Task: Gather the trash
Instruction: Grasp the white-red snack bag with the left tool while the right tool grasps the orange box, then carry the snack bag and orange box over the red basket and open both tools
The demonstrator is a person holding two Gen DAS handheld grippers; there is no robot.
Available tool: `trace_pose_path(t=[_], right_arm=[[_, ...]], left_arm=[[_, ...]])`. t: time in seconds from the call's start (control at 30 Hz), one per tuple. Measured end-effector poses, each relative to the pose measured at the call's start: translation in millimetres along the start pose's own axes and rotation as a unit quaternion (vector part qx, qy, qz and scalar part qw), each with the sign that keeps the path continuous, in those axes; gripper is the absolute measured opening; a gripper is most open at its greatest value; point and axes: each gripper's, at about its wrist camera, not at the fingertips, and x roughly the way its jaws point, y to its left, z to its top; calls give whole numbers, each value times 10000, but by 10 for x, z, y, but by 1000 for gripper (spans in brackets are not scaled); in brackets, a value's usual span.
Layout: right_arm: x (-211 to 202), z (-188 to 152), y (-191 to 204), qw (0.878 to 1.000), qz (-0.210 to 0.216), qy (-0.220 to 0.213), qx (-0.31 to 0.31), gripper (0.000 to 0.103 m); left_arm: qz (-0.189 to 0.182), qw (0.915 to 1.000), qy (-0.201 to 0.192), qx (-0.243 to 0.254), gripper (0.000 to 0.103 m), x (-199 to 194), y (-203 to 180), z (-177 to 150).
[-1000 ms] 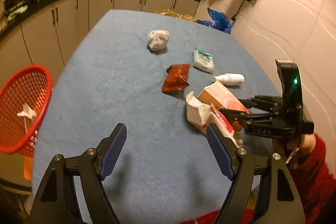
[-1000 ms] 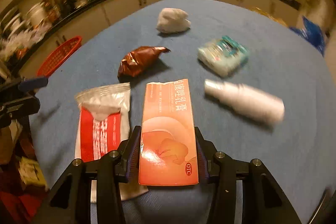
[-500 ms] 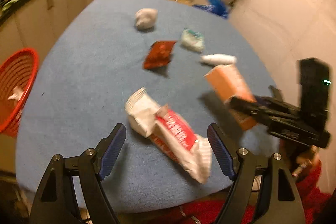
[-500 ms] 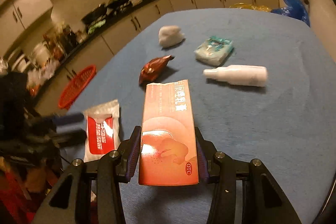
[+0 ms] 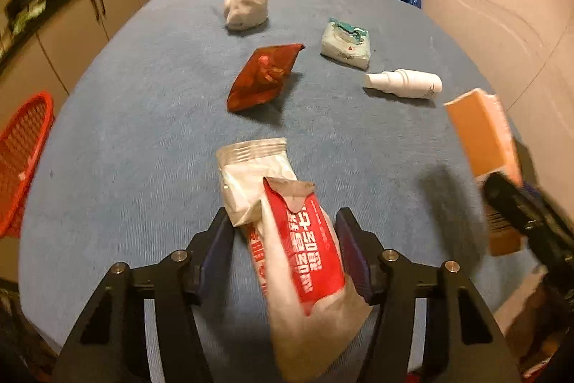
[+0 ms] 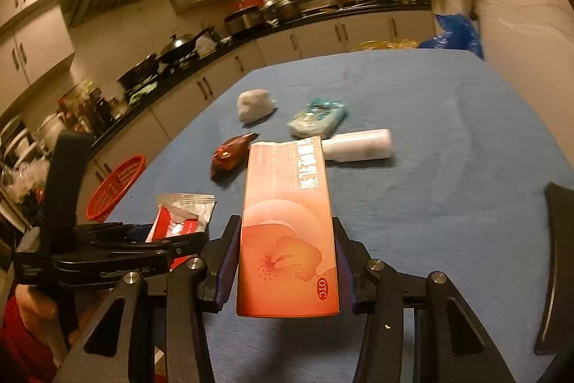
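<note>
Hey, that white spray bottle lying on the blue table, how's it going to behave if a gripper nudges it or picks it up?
The bottle lies on its side and looks round, so a nudge across it would probably roll it. Its smooth plastic may slip between pads. It looks rigid, so it should keep its shape, unlike the crumpled red wrapper nearby. The cloth-like table might slow any roll.

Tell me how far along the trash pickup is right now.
Early. The red basket beside the table holds nothing I can make out. In hand: the right tool is clamped on the orange box; the left tool is closing around the red-and-white packet. Left on the table: the white wad, red wrapper, tissue pack and white bottle.
</note>
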Motion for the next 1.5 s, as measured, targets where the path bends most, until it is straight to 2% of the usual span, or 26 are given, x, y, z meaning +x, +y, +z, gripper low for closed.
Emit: trace_pose_path(t=[0.07,0.2,0.5,0.67,0.87,0.97,1.13,1.5], right_arm=[[-48,-14,-61,10000,14,-39,55,51],[-96,-26,-165,9998,46,-73,160,51],[-121,17,-185,9999,-32,-97,108,51],[-308,228,-265,9998,-67,-69,-200,51],[-453,533,-509,10000,-42,78,30,51],[-476,609,-495,9999,-92,36,22,51],[-313,656,-370,9999,1,130,8,51],[392,634,155,9965,381,687,-281,51]], left_arm=[[62,9999,-125,86,49,18,-31,14],[11,9993,-242,290,40,10,-78,42],[-107,9958,-787,463,40,-352,-96,108],[-105,9934,-1053,438,40,-633,23,185],[-201,9899,-1344,414,40,-865,121,231],[-259,9889,-1414,367,40,-927,190,257],[-283,9887,-1451,251,40,-957,366,297],[-260,9894,-1426,-126,40,-859,776,289]])
